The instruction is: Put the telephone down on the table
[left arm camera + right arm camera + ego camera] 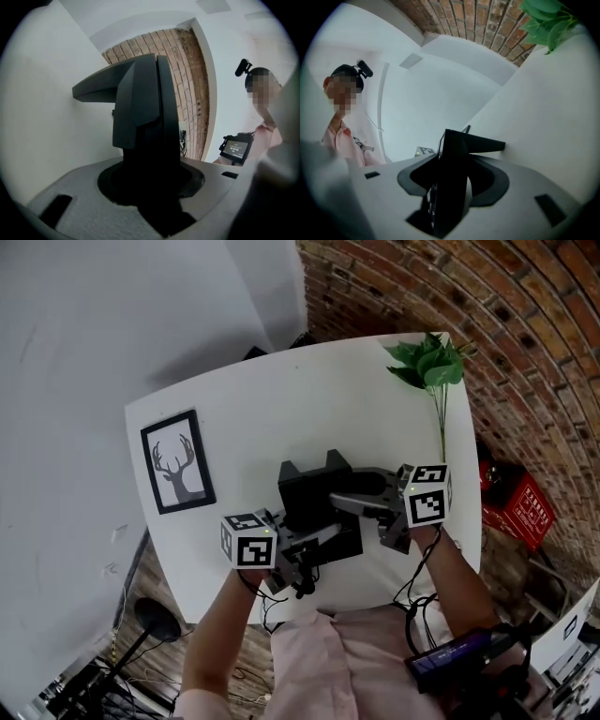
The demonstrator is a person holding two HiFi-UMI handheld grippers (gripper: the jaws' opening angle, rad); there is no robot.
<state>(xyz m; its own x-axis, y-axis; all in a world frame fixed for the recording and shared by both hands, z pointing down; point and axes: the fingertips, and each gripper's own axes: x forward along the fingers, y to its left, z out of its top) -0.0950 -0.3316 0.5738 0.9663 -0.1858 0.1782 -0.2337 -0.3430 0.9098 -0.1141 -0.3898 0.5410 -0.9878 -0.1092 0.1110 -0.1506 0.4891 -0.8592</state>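
Observation:
The black telephone [314, 495] is over the middle of the white table [244, 409], close to me. Whether it rests on the tabletop I cannot tell. My left gripper [323, 538] comes in from the lower left and is shut on the telephone's near side. My right gripper [345, 501] reaches in from the right and is shut on its right side. In the left gripper view the telephone [145, 117] fills the gap between the jaws of the gripper [150, 201]. In the right gripper view its thin dark body [454, 173] sits between the jaws of that gripper [450, 206].
A framed deer picture [176, 472] lies at the table's left. A green plant sprig [429, 367] lies at the far right corner. A brick wall runs along the right, with a red crate [516, 507] on the floor beside the table.

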